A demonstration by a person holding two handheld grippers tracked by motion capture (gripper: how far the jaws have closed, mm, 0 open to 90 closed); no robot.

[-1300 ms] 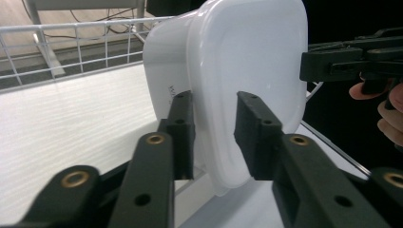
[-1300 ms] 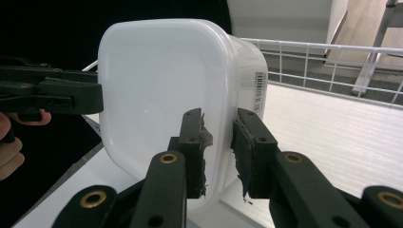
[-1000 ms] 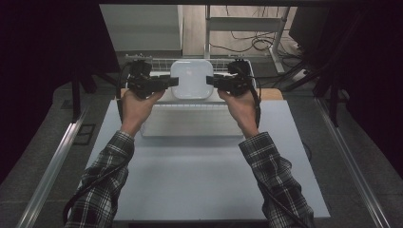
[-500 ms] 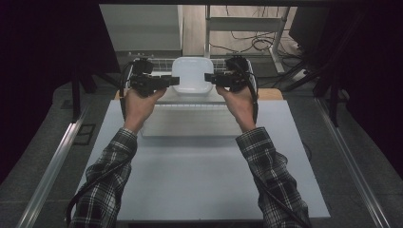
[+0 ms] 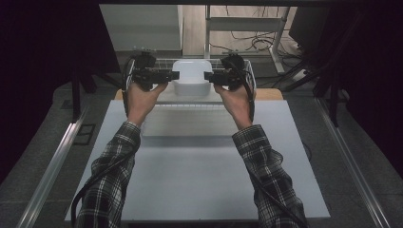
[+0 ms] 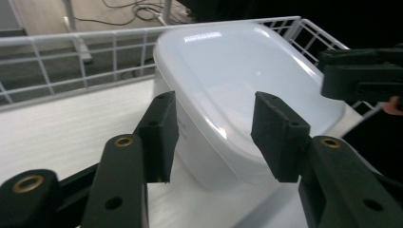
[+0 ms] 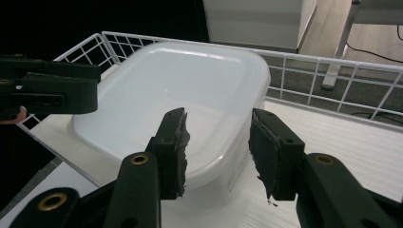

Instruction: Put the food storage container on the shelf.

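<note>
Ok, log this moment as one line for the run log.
stage: release | left tongs: open, jaws just opened, astride container rim | right tongs: open, astride opposite rim | container: in wire basket

Container (image 5: 191, 76) sits in wire basket (image 5: 249, 76) at far edge of table (image 5: 190, 190), approx centred L-R. Flat board (image 5: 185, 124) lies on table just in front of basket. L gripper (image 5: 172, 75) just left of container, R gripper (image 5: 210, 76) just right, facing each other w/ container between. Cables (image 5: 247, 40) on floor behind basket.
</note>
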